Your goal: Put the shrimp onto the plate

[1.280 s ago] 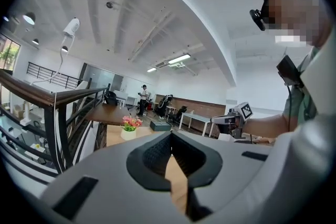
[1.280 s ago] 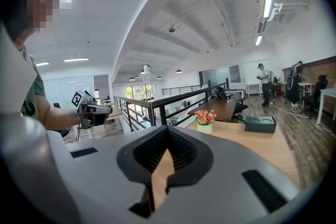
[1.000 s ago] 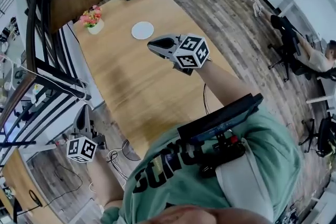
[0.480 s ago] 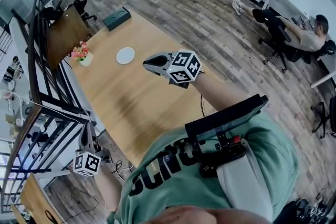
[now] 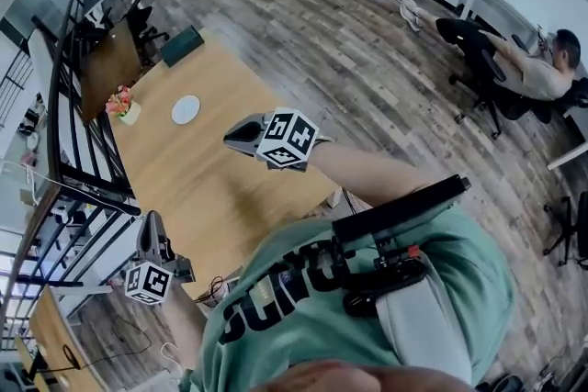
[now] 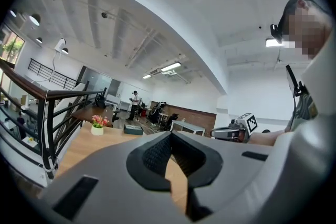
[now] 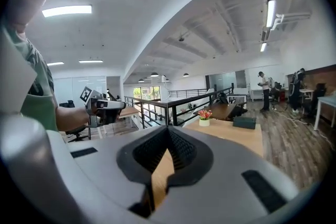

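Note:
A small white plate (image 5: 185, 109) lies on the far part of the long wooden table (image 5: 211, 188). No shrimp shows in any view. My right gripper (image 5: 241, 135) hovers over the table's middle, well short of the plate, with its jaws shut and nothing between them (image 7: 168, 131). Off the table's near left corner, by the railing, my left gripper (image 5: 149, 223) is held level. Its jaws are also shut and empty (image 6: 170, 136). Each gripper view catches the other gripper: the right gripper (image 6: 231, 134) and the left gripper (image 7: 107, 106).
A pot of pink flowers (image 5: 122, 104) and a dark green box (image 5: 183, 45) stand at the table's far end. A black railing (image 5: 83, 142) runs along the left side. Cables (image 5: 216, 289) lie on the floor near the table. A person sits at a desk far right (image 5: 542, 69).
The view has swung: table, plate and flowers have slid to the upper left and look smaller. Both grippers have travelled along with the person and stay shut.

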Tool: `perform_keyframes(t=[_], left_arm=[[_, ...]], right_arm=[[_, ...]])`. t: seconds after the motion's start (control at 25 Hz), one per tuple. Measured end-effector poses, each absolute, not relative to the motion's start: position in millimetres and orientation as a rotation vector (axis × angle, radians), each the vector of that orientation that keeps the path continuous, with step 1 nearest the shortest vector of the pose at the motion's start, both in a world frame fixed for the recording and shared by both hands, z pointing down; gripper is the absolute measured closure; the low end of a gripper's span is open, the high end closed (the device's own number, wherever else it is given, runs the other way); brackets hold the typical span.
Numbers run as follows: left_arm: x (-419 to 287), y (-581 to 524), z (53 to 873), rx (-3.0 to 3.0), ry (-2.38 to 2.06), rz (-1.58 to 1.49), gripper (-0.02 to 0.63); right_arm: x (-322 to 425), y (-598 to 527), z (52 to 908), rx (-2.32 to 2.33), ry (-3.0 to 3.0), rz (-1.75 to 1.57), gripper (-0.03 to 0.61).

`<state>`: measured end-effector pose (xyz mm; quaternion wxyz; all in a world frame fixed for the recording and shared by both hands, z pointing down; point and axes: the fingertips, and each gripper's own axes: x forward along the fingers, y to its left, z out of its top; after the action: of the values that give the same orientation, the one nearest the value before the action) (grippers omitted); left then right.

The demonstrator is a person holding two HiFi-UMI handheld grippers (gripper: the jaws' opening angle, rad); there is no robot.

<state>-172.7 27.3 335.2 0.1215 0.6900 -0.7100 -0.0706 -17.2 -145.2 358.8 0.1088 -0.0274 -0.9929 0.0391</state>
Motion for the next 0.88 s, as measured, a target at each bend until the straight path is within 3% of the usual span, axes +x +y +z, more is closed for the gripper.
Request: perform_keyframes(t=[0.24,0.48,0.88], left_arm=[[-106.4,15.3,326.8,1.979,-2.096,-0.129,0.609],[-88.1,10.9,314.7,2.022,-2.092,-0.119,0.609],[-137.7,79.6,319.7,2.110,-2.016,-0.147,0.609]], right_arm=[[36.5,-154.1,360.9,-0.142,-2.962,0.180,0.575],[56.5,-154.3,360.0,-0.108,-2.980,0.198,0.575],[11.0,-91.3,345.8,-0.019,-2.980,0.161,0.575]])
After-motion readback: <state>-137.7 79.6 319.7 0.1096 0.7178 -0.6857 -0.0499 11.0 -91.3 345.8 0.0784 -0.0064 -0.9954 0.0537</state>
